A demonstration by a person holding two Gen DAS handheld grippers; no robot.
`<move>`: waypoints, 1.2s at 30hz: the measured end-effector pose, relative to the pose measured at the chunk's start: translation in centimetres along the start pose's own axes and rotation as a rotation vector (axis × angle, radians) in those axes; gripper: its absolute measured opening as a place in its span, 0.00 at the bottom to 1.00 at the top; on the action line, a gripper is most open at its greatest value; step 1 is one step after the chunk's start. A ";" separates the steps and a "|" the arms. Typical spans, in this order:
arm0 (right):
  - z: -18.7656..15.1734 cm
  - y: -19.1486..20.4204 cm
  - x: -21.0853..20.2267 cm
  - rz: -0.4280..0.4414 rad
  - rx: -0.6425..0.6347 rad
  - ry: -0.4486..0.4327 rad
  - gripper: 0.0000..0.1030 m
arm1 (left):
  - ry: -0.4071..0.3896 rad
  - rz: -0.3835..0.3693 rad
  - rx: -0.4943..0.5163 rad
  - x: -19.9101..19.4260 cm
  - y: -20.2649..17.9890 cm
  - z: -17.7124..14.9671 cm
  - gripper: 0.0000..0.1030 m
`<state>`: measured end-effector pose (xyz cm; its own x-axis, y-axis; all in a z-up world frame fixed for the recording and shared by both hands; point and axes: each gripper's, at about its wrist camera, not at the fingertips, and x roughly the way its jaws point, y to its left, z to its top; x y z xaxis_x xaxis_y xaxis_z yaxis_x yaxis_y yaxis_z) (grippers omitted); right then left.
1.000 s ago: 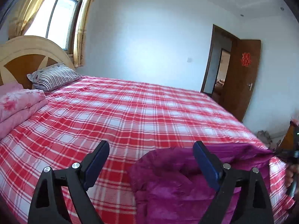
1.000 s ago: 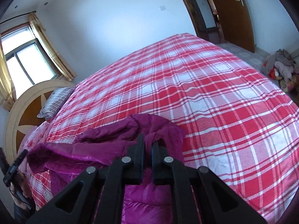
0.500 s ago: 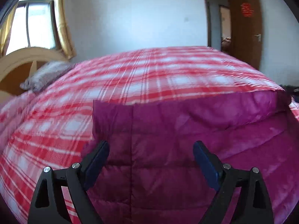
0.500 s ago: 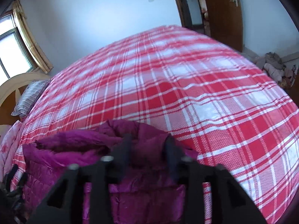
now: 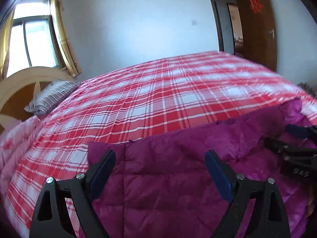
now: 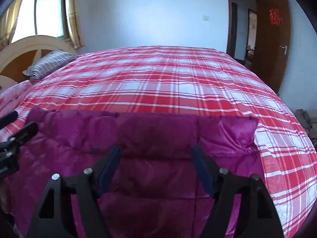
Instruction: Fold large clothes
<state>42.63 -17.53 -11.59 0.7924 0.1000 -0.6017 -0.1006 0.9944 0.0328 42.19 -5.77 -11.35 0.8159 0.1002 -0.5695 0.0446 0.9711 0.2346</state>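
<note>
At the bottom of each wrist view, the left gripper [image 5: 160, 168] and right gripper [image 6: 155, 163] hang wide apart, holding nothing, above the purple quilted jacket [image 6: 150, 142]. It fills the lower frame on the plaid bedspread [image 6: 168, 83], long axis left to right, straight edge toward the far wall. The slippery padding could likely spring back or slide off the near edge.

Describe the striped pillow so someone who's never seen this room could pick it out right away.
Start at the big bed with the red plaid cover and follow it to the curved wooden headboard under the window. The pillow leans there, grey with white stripes, unlike the pink floral bedding beside it.
</note>
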 end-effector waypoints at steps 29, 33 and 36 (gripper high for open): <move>-1.5 -1.4 4.4 -0.033 0.090 0.126 0.76 | 0.064 0.014 -0.097 3.8 3.3 -0.4 0.94; -1.5 -1.3 4.5 -0.038 0.086 0.129 0.76 | 0.093 0.120 -0.126 5.3 6.2 -0.3 0.94; -1.5 -1.3 4.6 -0.041 0.082 0.131 0.77 | 0.228 0.035 -0.223 8.9 7.9 -2.0 0.94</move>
<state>45.47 -18.40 -15.57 0.7087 0.0595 -0.7030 -0.0161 0.9975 0.0681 48.71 3.24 -16.12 0.6631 0.1556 -0.7322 -0.1291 0.9873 0.0928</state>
